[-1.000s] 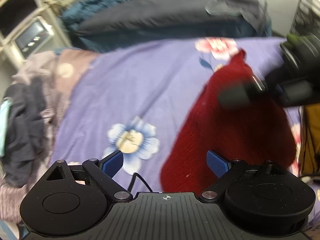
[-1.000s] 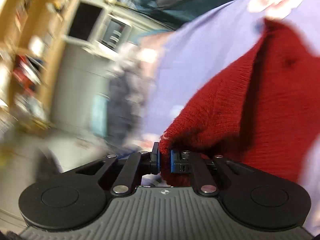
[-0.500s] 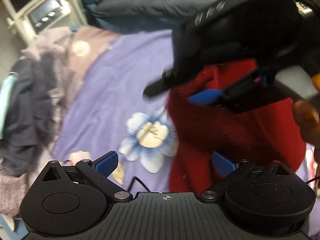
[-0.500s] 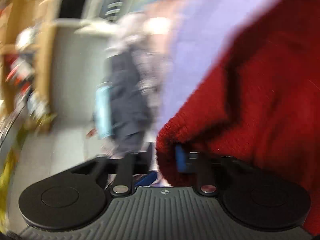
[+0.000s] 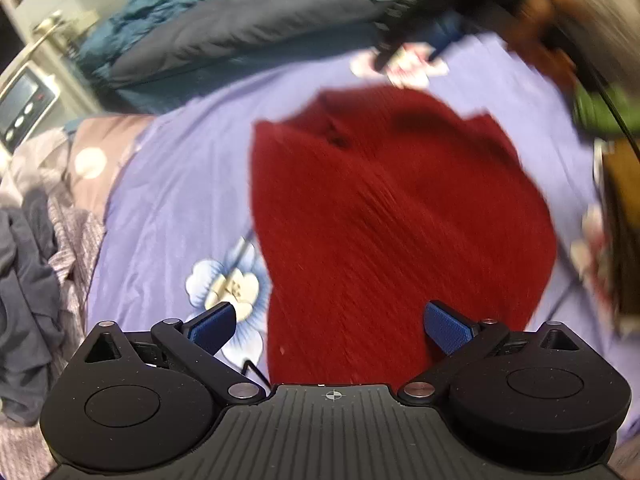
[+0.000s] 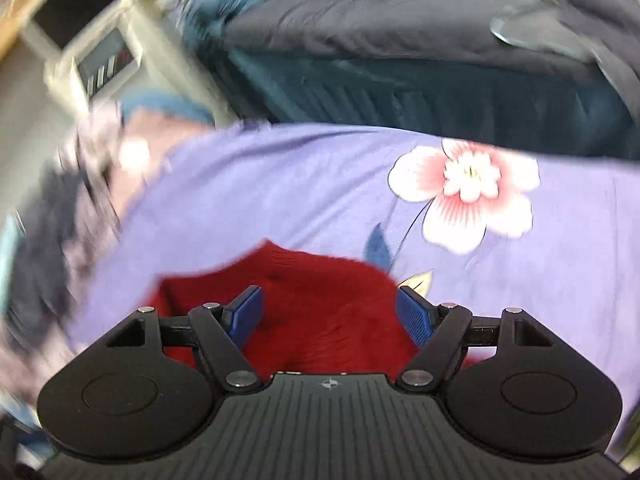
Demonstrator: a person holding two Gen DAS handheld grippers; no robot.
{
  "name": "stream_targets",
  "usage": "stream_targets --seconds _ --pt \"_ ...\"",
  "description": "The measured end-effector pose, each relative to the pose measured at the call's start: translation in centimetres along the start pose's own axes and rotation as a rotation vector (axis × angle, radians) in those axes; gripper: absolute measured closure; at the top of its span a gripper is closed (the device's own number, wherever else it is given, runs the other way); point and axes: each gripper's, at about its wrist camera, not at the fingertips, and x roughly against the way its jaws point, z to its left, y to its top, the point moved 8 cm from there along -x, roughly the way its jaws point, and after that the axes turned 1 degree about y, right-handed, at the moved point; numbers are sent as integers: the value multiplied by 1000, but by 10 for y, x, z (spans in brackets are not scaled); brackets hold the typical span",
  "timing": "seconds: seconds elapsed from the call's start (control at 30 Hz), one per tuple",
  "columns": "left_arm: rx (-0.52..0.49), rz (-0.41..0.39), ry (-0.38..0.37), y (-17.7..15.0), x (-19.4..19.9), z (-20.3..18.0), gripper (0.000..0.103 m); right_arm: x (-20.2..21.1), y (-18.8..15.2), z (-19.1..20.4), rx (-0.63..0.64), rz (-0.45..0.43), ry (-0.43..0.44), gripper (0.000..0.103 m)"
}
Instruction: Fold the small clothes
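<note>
Right under your left tool (image 5: 328, 330) you have the red knit garment (image 5: 392, 216), and that tool's blue pads (image 5: 211, 327) stand wide apart with nothing between them, the near hem of the knit running just beneath the gap. Your right tool (image 6: 330, 314) is spread too, empty, hanging over the garment's far edge where a raised fold bunches up. The piece lies on the purple flowered bedsheet (image 5: 176, 200), mostly flat, with a crease near its upper corner; whether it is already doubled over I can't tell through the blur. Judge it as soft and floppy, light enough for one tool but thick and ribbed, so it will sag and stretch if you lift from the middle. It looks grippy rather than slick, and nothing about it is fragile. Take it at the edge: pinch a corner or the hem, both layers together if it is doubled, and keep the two holds on matching corners so the fold lands square. Out to the left a heap of grey and striped clothes (image 5: 36, 240) waits at the bed's side, and beyond the sheet a dark quilt (image 6: 400, 40) is piled at the back.
</note>
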Motion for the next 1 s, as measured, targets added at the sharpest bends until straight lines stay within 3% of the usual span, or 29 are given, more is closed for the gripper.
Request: stream_targets --seconds 0.13,0.2,0.23,0.27,0.3,0.33,0.37,0.4,0.5,0.53,0.57,0.63,0.7,0.8,1.0 --pt "-39 53 8 -11 -26 -6 0 -57 14 16 182 78 -26 15" --pt "-29 51 -12 -7 -33 -4 0 -89 12 7 217 152 -66 18" --pt "-21 41 -27 -5 -36 -2 0 -103 7 6 200 199 -35 21" --pt "-12 36 -46 -4 -40 0 0 -111 0 8 171 255 20 35" --pt "2 47 -74 -4 -45 1 0 -117 -8 13 160 290 47 37" --pt "28 59 -108 -3 -48 2 0 -115 -10 20 194 262 31 39" --pt "63 55 -134 -2 -51 5 0 -111 -15 28 201 257 31 66" --pt "94 34 -138 1 -52 10 0 -107 -21 36 178 260 76 84" --pt "197 2 -159 6 -52 29 2 -76 -25 32 -4 151 116 84" --pt "258 -15 -186 9 -49 37 17 -62 -24 25 -113 111 160 85" --pt "319 -27 -215 12 -47 47 21 -47 -24 16 -242 70 215 85" --pt "421 -58 -240 20 -40 68 24 -14 -25 0 -446 -5 329 86" --pt "481 -123 -239 38 -29 87 25 21 -24 -7 -548 -79 406 86" --pt "524 -256 -252 70 6 112 27 85 -15 -1 -622 -197 543 86" --pt "542 -593 -241 112 116 146 27 223 1 26 -588 -471 755 86"
